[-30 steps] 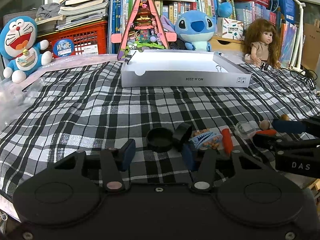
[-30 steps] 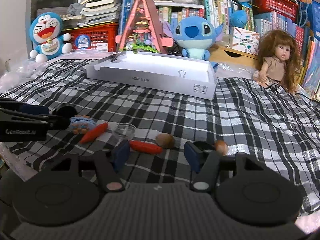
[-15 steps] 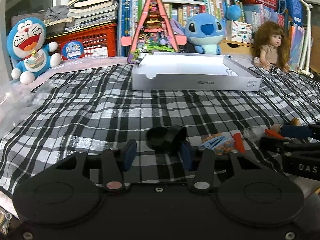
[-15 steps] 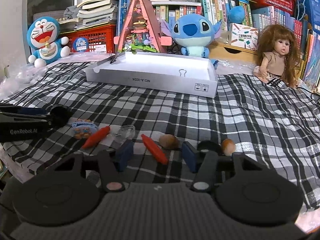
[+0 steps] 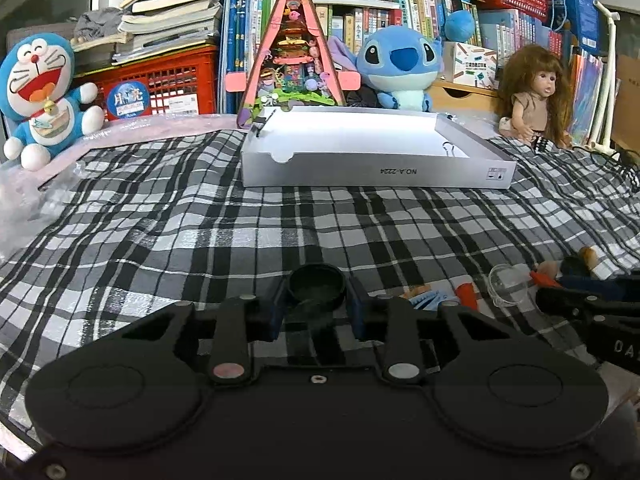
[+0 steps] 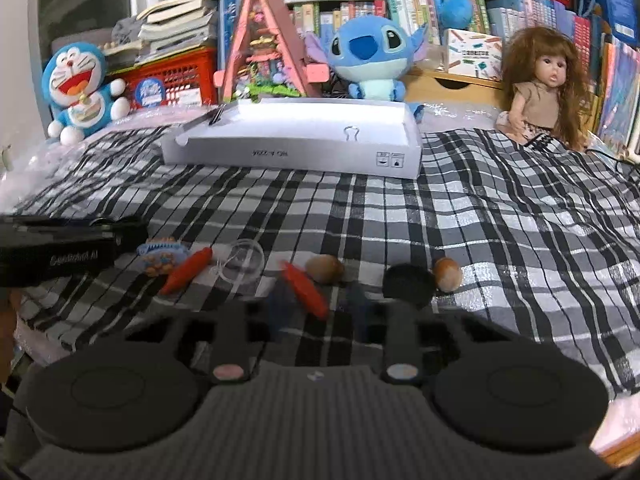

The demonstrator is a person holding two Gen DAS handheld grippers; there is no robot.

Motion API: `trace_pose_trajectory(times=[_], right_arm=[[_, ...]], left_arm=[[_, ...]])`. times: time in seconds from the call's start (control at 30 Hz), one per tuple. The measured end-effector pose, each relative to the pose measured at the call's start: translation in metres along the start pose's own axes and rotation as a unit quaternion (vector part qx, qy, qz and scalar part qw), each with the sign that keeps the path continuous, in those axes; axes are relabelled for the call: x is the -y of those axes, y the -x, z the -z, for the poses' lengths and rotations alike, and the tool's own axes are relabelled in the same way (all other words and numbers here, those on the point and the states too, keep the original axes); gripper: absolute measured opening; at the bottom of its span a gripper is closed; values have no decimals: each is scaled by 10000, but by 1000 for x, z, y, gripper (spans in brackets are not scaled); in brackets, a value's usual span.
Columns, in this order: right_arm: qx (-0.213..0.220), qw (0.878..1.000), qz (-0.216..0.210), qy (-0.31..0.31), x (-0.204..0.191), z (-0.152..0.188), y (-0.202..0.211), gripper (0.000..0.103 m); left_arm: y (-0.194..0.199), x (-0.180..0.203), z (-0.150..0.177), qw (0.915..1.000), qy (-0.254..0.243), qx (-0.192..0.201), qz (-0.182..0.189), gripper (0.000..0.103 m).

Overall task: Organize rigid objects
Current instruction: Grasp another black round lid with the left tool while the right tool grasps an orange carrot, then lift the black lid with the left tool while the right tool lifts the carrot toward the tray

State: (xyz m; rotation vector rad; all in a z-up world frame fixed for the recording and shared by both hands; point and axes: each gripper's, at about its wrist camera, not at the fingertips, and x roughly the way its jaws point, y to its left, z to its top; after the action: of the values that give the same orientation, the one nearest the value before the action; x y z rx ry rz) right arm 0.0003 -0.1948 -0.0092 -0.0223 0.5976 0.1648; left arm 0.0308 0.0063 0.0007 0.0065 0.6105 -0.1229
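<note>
My left gripper is shut on a round black lid just above the checked cloth. My right gripper has its jaws around a red-orange stick and looks closed on it; the view is blurred. On the cloth lie a second red stick, a clear plastic cup, a blue toy with orange beads, two brown nuts and another black lid. The open white box stands at the back.
Doraemon plush, pink triangular toy house, Stitch plush and a doll line the back with a red crate and books. Crinkled plastic wrap lies at the left.
My left gripper moved forward and closed on the black lid. My right gripper closed in around the red stick, which shifted from lying flat to angled between the fingers.
</note>
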Motion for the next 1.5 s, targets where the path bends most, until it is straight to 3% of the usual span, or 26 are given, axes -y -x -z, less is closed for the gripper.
trace_pose_trajectory(times=[0.1,0.53,0.97,1.17,1.5], right_arm=[[-20,9999,-66,116,-3,-4,0,14],[58,9999,-87,54,0,-16,1,14],[-17,10000,-85,24,1,-13,-1,14],[-30,10000,-82,16,1,-12,-1,14],[-46,10000,-71,-12,3,-10,-2,14]], left_arm=[[-1,-3,-6,9997,177,-84,127,30],[0,-12,-19,9977,446,-333,376,30],[1,-15,-14,9976,455,-399,323,30],[6,-17,-15,9981,461,-313,267,36],[17,-33,-11,9992,352,-152,-135,40]])
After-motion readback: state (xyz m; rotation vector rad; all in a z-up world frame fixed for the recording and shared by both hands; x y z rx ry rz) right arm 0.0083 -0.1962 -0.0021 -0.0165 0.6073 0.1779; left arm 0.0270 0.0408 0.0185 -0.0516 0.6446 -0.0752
